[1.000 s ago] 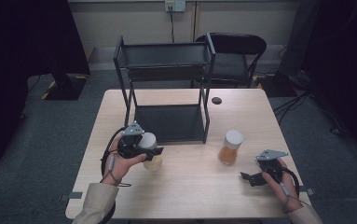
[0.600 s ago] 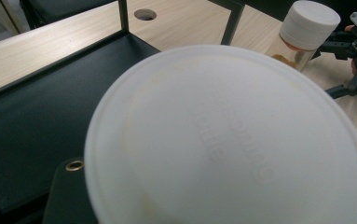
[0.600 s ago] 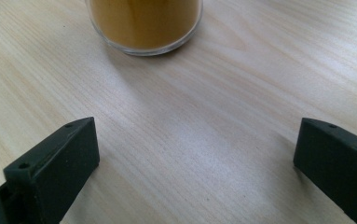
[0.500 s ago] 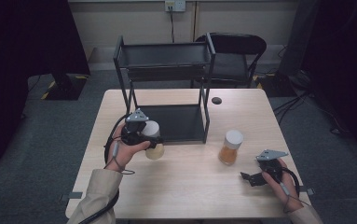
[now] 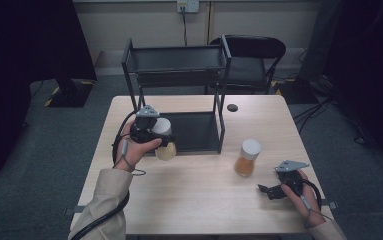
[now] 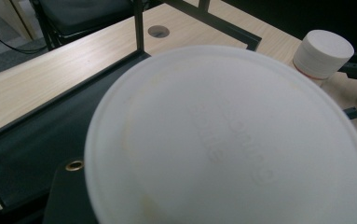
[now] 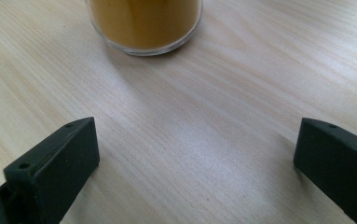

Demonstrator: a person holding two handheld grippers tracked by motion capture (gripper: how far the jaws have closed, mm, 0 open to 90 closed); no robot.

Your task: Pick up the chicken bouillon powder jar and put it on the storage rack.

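A jar of pale yellow powder with a white lid (image 5: 167,150) hangs above the table, just in front of the black shelf's lower board (image 5: 194,131). My left gripper (image 5: 160,139) is shut on it. In the left gripper view its white lid (image 6: 227,140) is close and blurred. A second jar with orange contents and a white lid (image 5: 246,157) stands upright on the table to the right. It also appears as the orange jar (image 7: 143,23) ahead of my right gripper (image 7: 197,158), which rests low on the wood, open and holding nothing. In the high view that right gripper (image 5: 269,191) lies at the front right.
A black two-level metal shelf (image 5: 179,60) stands at the back middle of the wooden table (image 5: 204,210). A small dark round disc (image 5: 232,107) lies on the table right of it. A black chair (image 5: 251,55) sits behind the table.
My left gripper has risen with the pale jar and moved away from the person toward the shelf's lower level. The right gripper and the orange jar have stayed put.
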